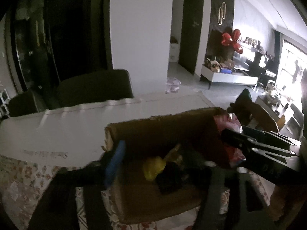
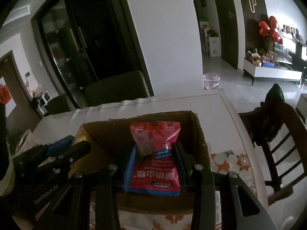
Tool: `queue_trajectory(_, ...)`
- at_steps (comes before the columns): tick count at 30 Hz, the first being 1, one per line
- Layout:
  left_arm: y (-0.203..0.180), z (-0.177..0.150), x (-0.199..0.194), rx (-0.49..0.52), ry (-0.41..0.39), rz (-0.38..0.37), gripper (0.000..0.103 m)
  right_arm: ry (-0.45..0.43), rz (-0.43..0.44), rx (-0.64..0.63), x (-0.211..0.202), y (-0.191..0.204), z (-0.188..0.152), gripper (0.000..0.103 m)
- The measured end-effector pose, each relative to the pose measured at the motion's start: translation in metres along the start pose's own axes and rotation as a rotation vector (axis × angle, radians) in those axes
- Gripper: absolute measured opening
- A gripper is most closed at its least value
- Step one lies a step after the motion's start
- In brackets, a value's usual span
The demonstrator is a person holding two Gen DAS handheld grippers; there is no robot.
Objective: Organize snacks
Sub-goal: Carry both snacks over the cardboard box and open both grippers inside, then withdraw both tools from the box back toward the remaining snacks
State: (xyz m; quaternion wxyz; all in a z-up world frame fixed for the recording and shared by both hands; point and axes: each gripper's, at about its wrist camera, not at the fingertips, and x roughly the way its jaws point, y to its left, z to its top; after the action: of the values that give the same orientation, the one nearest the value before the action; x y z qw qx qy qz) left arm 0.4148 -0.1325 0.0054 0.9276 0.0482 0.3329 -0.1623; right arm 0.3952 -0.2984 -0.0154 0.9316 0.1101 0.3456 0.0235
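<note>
A brown cardboard box [image 2: 199, 134] stands on the table. My right gripper [image 2: 156, 157] is shut on a red snack packet [image 2: 155, 153] and holds it upright over the box's open top. In the left wrist view the box [image 1: 153, 126] holds a yellow snack [image 1: 153, 166] and dark packets. The red packet [image 1: 228, 126] and the right gripper [image 1: 259, 145] show at the box's right side. My left gripper [image 1: 163, 164] sits at the box's near left edge, its blue pad [image 1: 114, 164] beside the wall. Its jaws look spread with nothing between them. It also shows in the right wrist view [image 2: 57, 153].
The box sits on a flowered tablecloth [image 2: 230, 161] over a white table [image 2: 172, 103]. Dark chairs [image 2: 115, 88] stand behind the table and a wooden chair [image 2: 278, 134] stands at the right. A pink bin [image 2: 211, 80] is on the floor beyond.
</note>
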Motion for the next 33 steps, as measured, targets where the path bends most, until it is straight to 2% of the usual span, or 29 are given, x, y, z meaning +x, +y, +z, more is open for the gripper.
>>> queue_trajectory(1,-0.001,0.001,-0.002,0.006,-0.011,0.007,0.07,0.006,-0.002,0.004,0.0,-0.001,0.0,0.048)
queue_trajectory(2,-0.002,0.001,-0.004,0.014,-0.016,0.014,0.07,0.007,-0.005,0.009,0.0,-0.002,-0.001,0.061)
queue_trajectory(3,-0.002,0.0,-0.006,0.02,-0.019,0.019,0.074,-0.005,-0.015,0.014,-0.003,-0.003,-0.002,0.064)
queue_trajectory(10,-0.006,-0.009,-0.033,0.061,-0.065,0.064,0.086,-0.041,-0.046,0.026,-0.022,-0.008,-0.008,0.065)
queue_trajectory(12,-0.007,-0.014,-0.043,0.071,-0.085,0.073,0.087,-0.061,-0.057,0.02,-0.033,-0.005,-0.013,0.07)
queue_trajectory(14,-0.007,-0.02,-0.056,0.081,-0.102,0.075,0.087,-0.087,-0.069,0.011,-0.044,-0.001,-0.018,0.073)
queue_trajectory(22,-0.009,-0.04,-0.109,0.093,-0.189,0.052,0.087,-0.18,-0.114,0.005,-0.091,0.011,-0.042,0.073)
queue_trajectory(28,-0.014,-0.055,-0.137,0.137,-0.243,0.061,0.087,-0.21,-0.117,0.024,-0.116,0.013,-0.062,0.073)
queue_trajectory(33,-0.02,-0.07,-0.151,0.151,-0.254,0.06,0.087,-0.215,-0.13,0.036,-0.131,0.013,-0.081,0.073)
